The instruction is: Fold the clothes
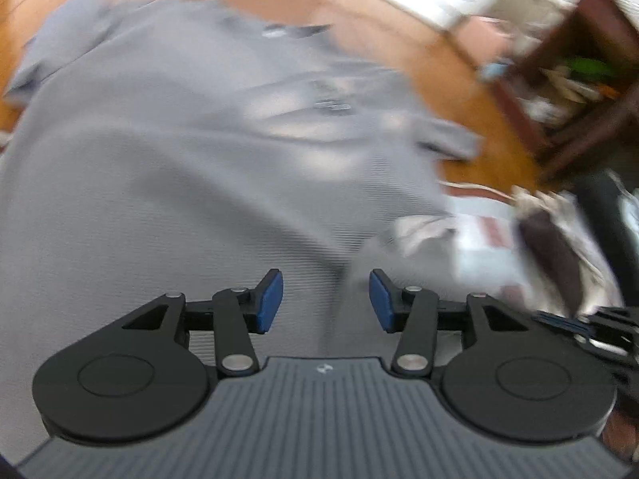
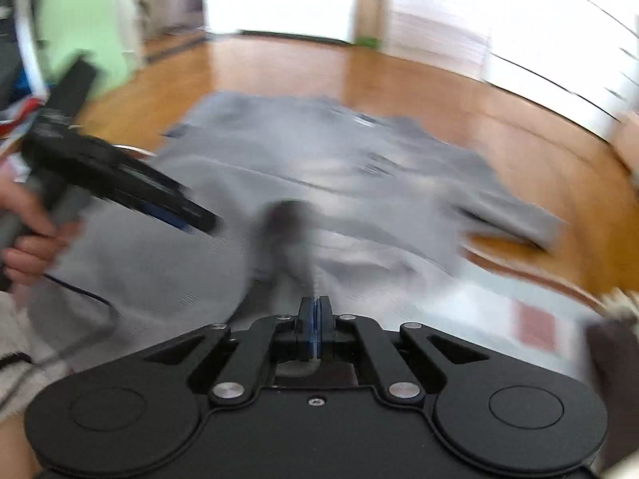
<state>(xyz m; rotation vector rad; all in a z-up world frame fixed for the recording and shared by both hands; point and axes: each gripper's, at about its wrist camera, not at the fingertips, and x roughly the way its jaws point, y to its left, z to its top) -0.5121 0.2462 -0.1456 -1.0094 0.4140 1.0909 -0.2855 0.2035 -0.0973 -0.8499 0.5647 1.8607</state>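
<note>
Grey shirt [image 1: 191, 151] lies spread on the wooden floor [image 1: 399, 20], filling most of the left wrist view; its collar end lies far from the camera and one short sleeve [image 1: 443, 137] extends to the right. Both views are motion-blurred.

Left gripper [image 1: 325, 301]: jaws stand wide apart, and the blue pads [image 1: 269, 299] hold nothing. The gripper hangs above the near part of the shirt; whether it touches the fabric cannot be told. In the right wrist view the same gripper [image 2: 120, 183] appears at left, held in the person's hand [image 2: 28, 235], above the left side of the shirt.

Right gripper [image 2: 315, 327]: jaws are pressed together. A fold of grey fabric rises toward the pads [image 2: 307, 327], but blur prevents confirming that cloth is pinched between them.

Surroundings: a light mat with a reddish patch [image 1: 487, 239] lies at right beside the near edge of the shirt, with a dark brown item [image 1: 551, 251] on it. A dark wooden shelf unit [image 1: 571, 80] stands at far right. In the right wrist view the shirt [image 2: 319, 167] extends away across the floor [image 2: 279, 68] toward bright windows.
</note>
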